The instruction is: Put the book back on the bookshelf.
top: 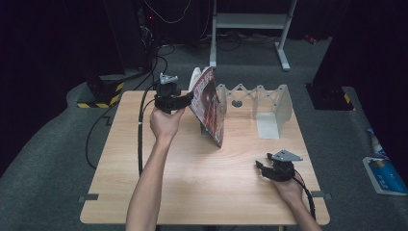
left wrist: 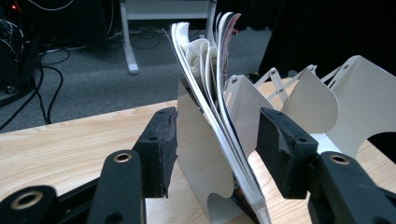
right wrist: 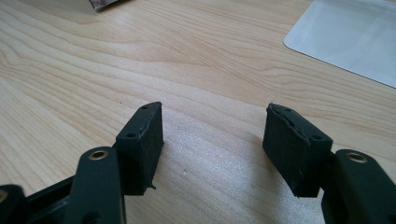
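1. Left gripper [top: 188, 98]: held up over the far left part of the table [top: 192, 178], its jaws pointing right at the magazine [top: 209, 106]. In the left gripper view [left wrist: 212, 140] the jaws stand about half open. The magazine and the rack's end plate sit in the gap between them; neither pad presses on the pages. Nothing gripped.

2. Magazine: stands on its lower edge at the far middle of the table, tilted, cover facing right and near. It leans against the leftmost divider of the white rack [top: 262, 103]. In the left gripper view the magazine [left wrist: 205, 84] has its pages fanned loosely apart at the top, bottom edge resting on the table by the white end plate [left wrist: 201, 144].

3. White rack: an expanding file rack with several upright dividers joined by a scissor linkage, right of the magazine at the far side of the table. Its flat base plate extends toward the near side at the right end.

4. Right gripper [top: 262, 168]: rests low at the near right of the table, well apart from the magazine and rack. In the right gripper view [right wrist: 212, 135] the jaws stand wide apart over bare wood, nothing between them. A corner of the rack's base plate [right wrist: 350, 37] shows farther off.
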A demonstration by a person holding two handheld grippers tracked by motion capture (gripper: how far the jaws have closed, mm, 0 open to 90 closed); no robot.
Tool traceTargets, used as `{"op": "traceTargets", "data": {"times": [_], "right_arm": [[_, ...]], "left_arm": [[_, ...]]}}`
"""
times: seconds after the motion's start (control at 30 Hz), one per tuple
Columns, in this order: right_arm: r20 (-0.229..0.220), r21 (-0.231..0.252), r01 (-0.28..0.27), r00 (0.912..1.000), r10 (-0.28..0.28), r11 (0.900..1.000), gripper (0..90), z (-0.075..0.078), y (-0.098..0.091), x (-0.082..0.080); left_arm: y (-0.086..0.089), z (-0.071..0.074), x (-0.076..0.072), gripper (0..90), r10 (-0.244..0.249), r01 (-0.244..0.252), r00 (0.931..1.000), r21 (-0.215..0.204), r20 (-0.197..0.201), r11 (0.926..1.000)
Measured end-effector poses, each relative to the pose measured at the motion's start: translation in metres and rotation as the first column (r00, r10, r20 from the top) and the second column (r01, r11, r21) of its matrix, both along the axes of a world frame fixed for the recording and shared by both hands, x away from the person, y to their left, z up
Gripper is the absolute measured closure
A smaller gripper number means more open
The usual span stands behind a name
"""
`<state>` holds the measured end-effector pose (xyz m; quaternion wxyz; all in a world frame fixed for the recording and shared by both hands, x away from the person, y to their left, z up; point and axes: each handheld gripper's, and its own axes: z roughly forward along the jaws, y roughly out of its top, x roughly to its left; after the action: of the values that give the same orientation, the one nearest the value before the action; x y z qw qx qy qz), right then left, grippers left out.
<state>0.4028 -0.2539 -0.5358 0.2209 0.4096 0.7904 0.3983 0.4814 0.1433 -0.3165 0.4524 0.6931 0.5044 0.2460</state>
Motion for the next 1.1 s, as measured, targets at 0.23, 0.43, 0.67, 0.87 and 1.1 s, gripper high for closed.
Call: {"op": "traceTargets", "data": {"times": [0.23,0.43,0.67,0.87,1.1], "right_arm": [[0.0,0.0,0.0,1.0,0.0,1.0,37.9,0.0,0.0,0.0],[0.0,0.0,0.0,1.0,0.0,1.0,37.9,0.0,0.0,0.0],[0.0,0.0,0.0,1.0,0.0,1.0,37.9,0.0,0.0,0.0],[0.0,0.0,0.0,1.0,0.0,1.0,37.9,0.0,0.0,0.0],[0.0,0.0,0.0,1.0,0.0,1.0,37.9,0.0,0.0,0.0]], "left_arm": [[0.006,-0.001,-0.004,47.6,0.004,-0.004,1.0,-0.005,0.002,1.0],[0.008,-0.001,-0.007,47.6,0.007,-0.007,1.0,-0.008,0.006,0.9999],[0.01,0.001,-0.009,47.6,0.01,-0.009,0.9999,-0.011,0.009,0.9999],[0.014,0.001,-0.011,47.5,0.015,-0.015,0.9998,-0.014,0.012,0.9998],[0.017,0.002,-0.015,47.5,0.018,-0.018,0.9996,-0.015,0.021,0.9997]]}}
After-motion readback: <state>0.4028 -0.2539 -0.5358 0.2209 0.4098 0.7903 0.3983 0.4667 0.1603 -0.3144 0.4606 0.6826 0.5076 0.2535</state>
